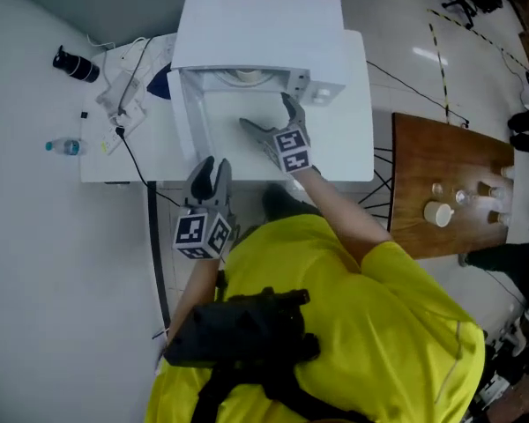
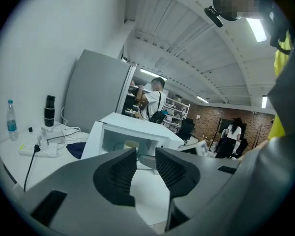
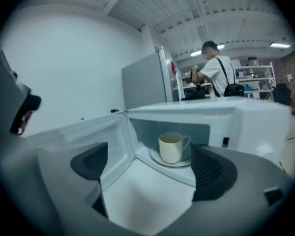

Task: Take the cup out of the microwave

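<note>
White microwave [image 1: 264, 33] sits on white table [image 1: 97, 166]; its door [image 1: 187, 117] is swung open to the left in head view. The cup [image 3: 173, 147] is cream w/ handle on the right in right gripper view; it stands upright on a round plate [image 3: 155, 156] inside the cavity, toward the back; nothing touches it.

Right gripper [image 1: 264, 109] hangs over the table just in front of the open cavity, aimed in & slightly down; jaws spread wide, nothing btw them; cup shows framed in the gap but lies well ahead of the pads, no contact.

Left gripper [image 1: 213, 167] is at the table's near edge, left of the right one & further from the microwave; jaws stand a narrow gap apart, pads not meeting, nothing pinched; it points toward the microwave.

Left end of table: clear water bottle [image 1: 63, 147] & black flask [image 1: 75, 63], both upright in left gripper view; white power strip w/ cables [image 1: 123, 100]; dark blue cloth [image 1: 159, 82] just beside the door.

To the right, apart from the white table, is a wooden table [image 1: 423, 148] w/ a few small containers [image 1: 438, 213]. Yellow shirt [image 1: 353, 324] fills the bottom of head view. Bkgd: person in white shirt [image 3: 219, 75] at shelves.
</note>
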`<action>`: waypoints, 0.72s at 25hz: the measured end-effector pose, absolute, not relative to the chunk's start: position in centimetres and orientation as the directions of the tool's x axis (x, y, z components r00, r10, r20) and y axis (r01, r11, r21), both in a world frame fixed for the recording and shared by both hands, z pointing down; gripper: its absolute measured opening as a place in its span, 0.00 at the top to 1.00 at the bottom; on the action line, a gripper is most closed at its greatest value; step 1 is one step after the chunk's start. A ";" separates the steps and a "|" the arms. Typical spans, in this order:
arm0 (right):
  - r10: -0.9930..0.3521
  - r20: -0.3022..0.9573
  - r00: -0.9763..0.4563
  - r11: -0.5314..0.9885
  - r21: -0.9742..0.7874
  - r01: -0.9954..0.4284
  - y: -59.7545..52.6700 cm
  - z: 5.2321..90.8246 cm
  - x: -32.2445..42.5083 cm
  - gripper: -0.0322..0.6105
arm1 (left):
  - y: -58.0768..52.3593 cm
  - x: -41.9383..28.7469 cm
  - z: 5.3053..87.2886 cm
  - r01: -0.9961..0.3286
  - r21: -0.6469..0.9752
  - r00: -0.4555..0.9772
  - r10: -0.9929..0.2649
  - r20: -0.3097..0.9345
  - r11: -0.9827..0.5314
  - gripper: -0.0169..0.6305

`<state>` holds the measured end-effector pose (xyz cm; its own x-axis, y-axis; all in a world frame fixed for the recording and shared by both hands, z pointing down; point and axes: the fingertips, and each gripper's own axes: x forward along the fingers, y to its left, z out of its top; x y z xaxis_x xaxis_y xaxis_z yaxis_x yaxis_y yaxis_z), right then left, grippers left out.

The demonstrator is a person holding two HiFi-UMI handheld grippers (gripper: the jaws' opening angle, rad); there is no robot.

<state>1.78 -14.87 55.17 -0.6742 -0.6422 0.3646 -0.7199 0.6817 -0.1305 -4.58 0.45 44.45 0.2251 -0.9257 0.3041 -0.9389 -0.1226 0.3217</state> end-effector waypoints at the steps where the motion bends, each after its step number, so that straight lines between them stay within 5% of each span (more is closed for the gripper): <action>1: -0.636 0.385 -0.669 0.683 -0.123 -0.720 -16.9 56.9 0.6 0.11 | -0.4 -4.3 44.9 -0.936 0.328 0.237 -0.920 0.311 -0.130 0.79; 18: -0.772 0.484 -0.411 0.480 0.021 -0.877 -33.3 67.7 -5.5 0.15 | -6.3 -5.0 45.7 -0.889 0.407 0.347 -0.889 0.298 -0.210 0.84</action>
